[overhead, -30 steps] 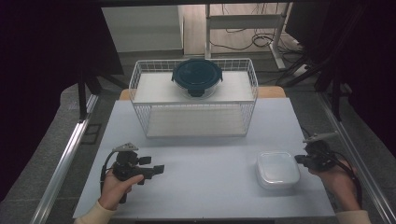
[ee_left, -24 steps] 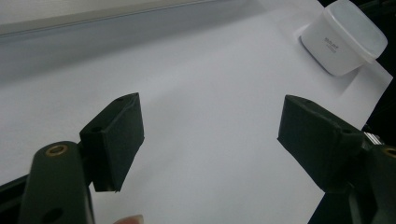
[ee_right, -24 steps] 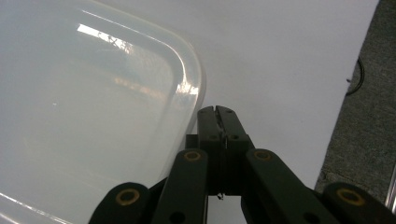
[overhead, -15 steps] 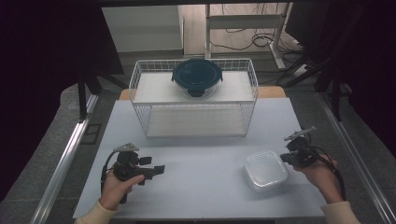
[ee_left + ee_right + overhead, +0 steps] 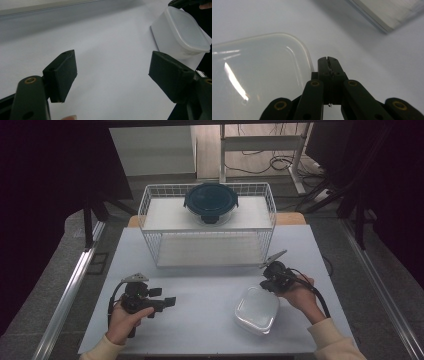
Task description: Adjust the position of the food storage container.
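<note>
Rounded translucent plastic container (image 5: 256,309) beside closed right tool (image 5: 270,272)

honestly couldn't tell if the right gripper (image 5: 329,61) was pinching the white container's (image 5: 259,75) rim or just sat beside it, and that container got cut off by the frame's left edge

Slid leftward and nearer across the tabletop (image 5: 200,285): the white container (image 5: 256,310), pushed along by the closed right hand-held gripper (image 5: 270,279) (jaws pressed together).
</note>
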### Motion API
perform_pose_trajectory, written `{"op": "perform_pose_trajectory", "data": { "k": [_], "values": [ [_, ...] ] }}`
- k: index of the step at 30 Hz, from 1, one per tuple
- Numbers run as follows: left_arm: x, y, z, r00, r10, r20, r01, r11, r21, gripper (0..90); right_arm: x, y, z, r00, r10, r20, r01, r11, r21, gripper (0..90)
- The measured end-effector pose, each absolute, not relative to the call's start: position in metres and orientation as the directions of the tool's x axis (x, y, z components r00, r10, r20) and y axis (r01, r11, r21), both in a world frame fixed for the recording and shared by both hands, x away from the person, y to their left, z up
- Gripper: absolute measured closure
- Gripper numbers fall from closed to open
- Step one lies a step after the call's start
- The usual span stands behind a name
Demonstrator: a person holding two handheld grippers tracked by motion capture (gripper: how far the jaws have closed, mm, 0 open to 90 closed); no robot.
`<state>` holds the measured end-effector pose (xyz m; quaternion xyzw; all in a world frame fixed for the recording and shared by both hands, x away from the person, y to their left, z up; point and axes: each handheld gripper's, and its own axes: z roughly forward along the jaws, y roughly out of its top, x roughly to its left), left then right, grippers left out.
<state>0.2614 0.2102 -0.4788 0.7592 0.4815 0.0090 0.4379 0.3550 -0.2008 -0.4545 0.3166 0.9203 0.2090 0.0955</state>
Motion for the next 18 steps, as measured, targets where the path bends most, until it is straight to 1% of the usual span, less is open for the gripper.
{"op": "perform_pose_trajectory", "data": {
  "k": [2, 5, 6, 9, 10, 11, 15, 17, 18],
  "values": [
    [0.261, 0.21, -0.479, 0.537, 0.739, -0.408, 0.723, -0.153, 0.674, 22.0, 0.354, -0.194, -0.456, -0.791, 0.611, -0.027, 0.534, 0.712, 0.455, 89.0],
    [0.262, 0.21, -0.479, 0.535, 0.739, -0.41, 0.723, -0.15, 0.674, 21.9, 0.352, -0.188, -0.456, -0.802, 0.597, -0.032, 0.518, 0.72, 0.462, 89.0],
    [0.262, 0.211, -0.479, 0.533, 0.739, -0.412, 0.724, -0.147, 0.674, 21.9, 0.349, -0.189, -0.454, -0.8, 0.598, -0.052, 0.508, 0.721, 0.471, 89.0],
    [0.262, 0.211, -0.479, 0.533, 0.74, -0.411, 0.724, -0.147, 0.674, 21.9, 0.345, -0.194, -0.45, -0.791, 0.608, -0.068, 0.506, 0.713, 0.486, 89.0],
    [0.262, 0.211, -0.478, 0.533, 0.739, -0.412, 0.724, -0.145, 0.675, 21.9, 0.339, -0.208, -0.443, -0.773, 0.631, -0.065, 0.516, 0.686, 0.513, 89.0],
    [0.262, 0.211, -0.478, 0.534, 0.739, -0.41, 0.723, -0.147, 0.675, 21.9, 0.335, -0.215, -0.442, -0.763, 0.643, -0.065, 0.525, 0.675, 0.518, 89.0],
    [0.261, 0.21, -0.478, 0.538, 0.738, -0.407, 0.721, -0.153, 0.675, 21.9, 0.315, -0.245, -0.441, -0.721, 0.688, -0.083, 0.556, 0.645, 0.524, 89.0],
    [0.261, 0.21, -0.478, 0.539, 0.738, -0.407, 0.721, -0.154, 0.675, 21.9, 0.311, -0.25, -0.442, -0.712, 0.697, -0.084, 0.564, 0.638, 0.524, 89.0],
    [0.262, 0.21, -0.478, 0.537, 0.739, -0.408, 0.722, -0.151, 0.675, 21.9, 0.299, -0.263, -0.447, -0.694, 0.715, -0.079, 0.584, 0.624, 0.519, 89.0]
  ]
}}
